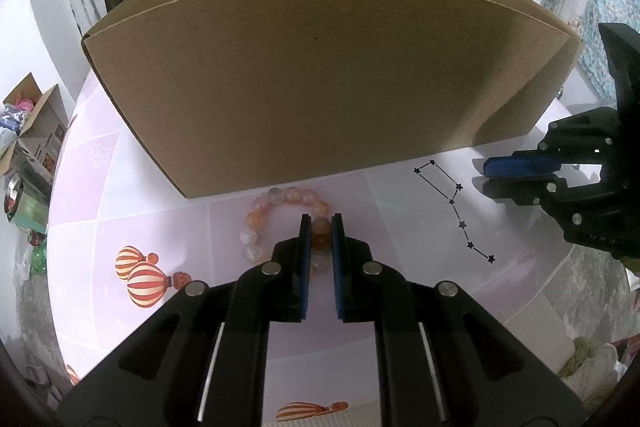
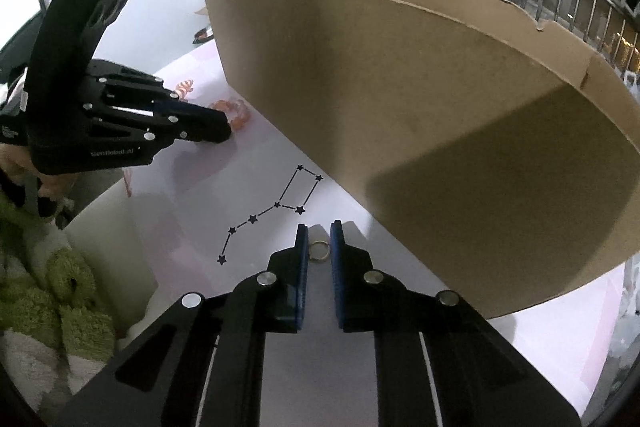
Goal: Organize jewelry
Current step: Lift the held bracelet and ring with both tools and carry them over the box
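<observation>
The left gripper (image 1: 321,223) has its blue pads (image 1: 307,247) pressed on one side of a bead bracelet (image 1: 280,219), a couple of orange beads pinched between them while the rest of the loop lies on the table (image 1: 400,211), curving away toward ten o'clock and just short of the cardboard box (image 1: 320,79) at twelve. The beads look hard, round and glossy, so they may roll or slip under the pads; the loop probably hangs from a cord and would sag and swing once lifted, so a hold across a bead pair seems right. The right gripper (image 2: 319,233) stands narrow around a small metal ring (image 2: 319,251) lying flat on the table; whether the pads actually touch it I cannot tell. Thin, light and slick, the ring would likely skid or flip unless squeezed squarely across its width. The box wall rises at one o'clock.
</observation>
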Available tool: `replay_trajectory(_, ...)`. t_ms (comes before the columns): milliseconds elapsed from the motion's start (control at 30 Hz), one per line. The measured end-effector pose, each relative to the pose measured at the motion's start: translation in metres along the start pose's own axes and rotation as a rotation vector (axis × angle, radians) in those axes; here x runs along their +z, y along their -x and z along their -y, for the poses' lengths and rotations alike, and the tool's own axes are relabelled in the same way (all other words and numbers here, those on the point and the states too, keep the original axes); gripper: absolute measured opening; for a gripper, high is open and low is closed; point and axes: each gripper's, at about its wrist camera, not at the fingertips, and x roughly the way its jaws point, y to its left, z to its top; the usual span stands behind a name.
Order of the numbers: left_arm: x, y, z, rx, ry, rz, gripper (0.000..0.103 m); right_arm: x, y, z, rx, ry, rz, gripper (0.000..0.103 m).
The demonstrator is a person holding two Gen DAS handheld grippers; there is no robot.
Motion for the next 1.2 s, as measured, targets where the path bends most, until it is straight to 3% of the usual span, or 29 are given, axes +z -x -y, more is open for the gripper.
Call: replay_trajectory(1200, 0.001, 0.001, -0.001, 0.004, -0.001, 0.000, 0.009, -0.006, 0.021, 0.004, -0.007, -0.046, 0.058, 0.011)
